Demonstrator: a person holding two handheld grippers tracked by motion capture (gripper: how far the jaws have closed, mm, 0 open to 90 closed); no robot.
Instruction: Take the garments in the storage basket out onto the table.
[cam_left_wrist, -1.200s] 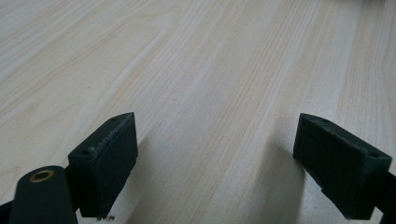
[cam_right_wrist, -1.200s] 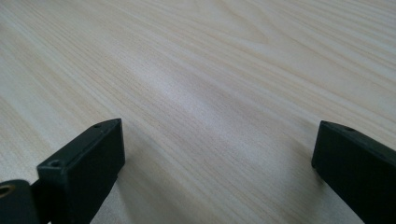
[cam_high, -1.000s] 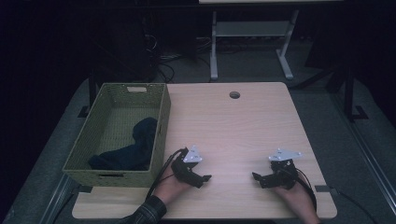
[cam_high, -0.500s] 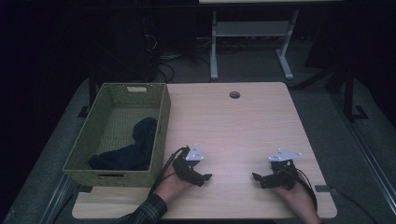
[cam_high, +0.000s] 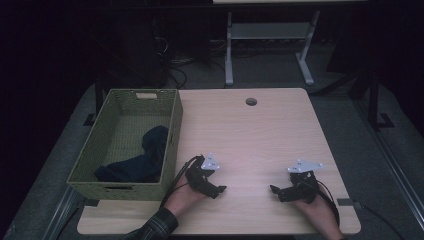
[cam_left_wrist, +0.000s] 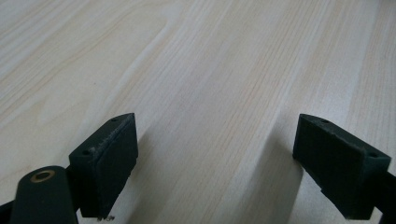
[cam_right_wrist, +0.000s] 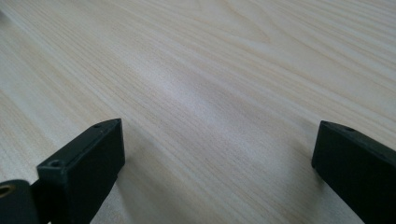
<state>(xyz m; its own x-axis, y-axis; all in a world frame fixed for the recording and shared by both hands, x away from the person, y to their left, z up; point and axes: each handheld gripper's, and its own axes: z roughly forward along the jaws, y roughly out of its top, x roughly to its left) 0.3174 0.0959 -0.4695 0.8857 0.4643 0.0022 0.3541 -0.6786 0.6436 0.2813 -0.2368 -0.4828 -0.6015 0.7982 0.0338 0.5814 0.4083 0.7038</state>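
A high view looks down on a pale wooden counter (cam_high: 260, 130) in a dark room. At the lower middle of the frame, a person's left hand rests on the wood holding the left hand-held gripper (cam_high: 212, 187). At the lower right, the other hand holds the right hand-held gripper (cam_high: 280, 192). Both point inward, toward each other, and lie well apart.

In the left gripper view, two black jaws stand wide apart at the lower corners of the frame, with bare wood grain between them. The right gripper view shows the same: jaws spread, nothing held, bare wood ahead.

At the left of the high view stands a green woven basket (cam_high: 170, 145), its long side just beside the left hand. Inside it, toward the lower right corner of the basket, lies a dark blue cloth (cam_high: 142, 160), crumpled, one end reaching up along the basket's right wall. The rest of the basket floor is bare. The cloth is the nearest thing to either gripper, so lifting it out looks like the work in hand.

What could go wrong: the cloth lies against the wall, so a jaw coming down over the rim could catch the weave and drag or tip the light basket. A shallow pinch could take a single fold, letting the limp cloth slip free or snag on the rim. The dim light makes the dark cloth's edges hard to judge
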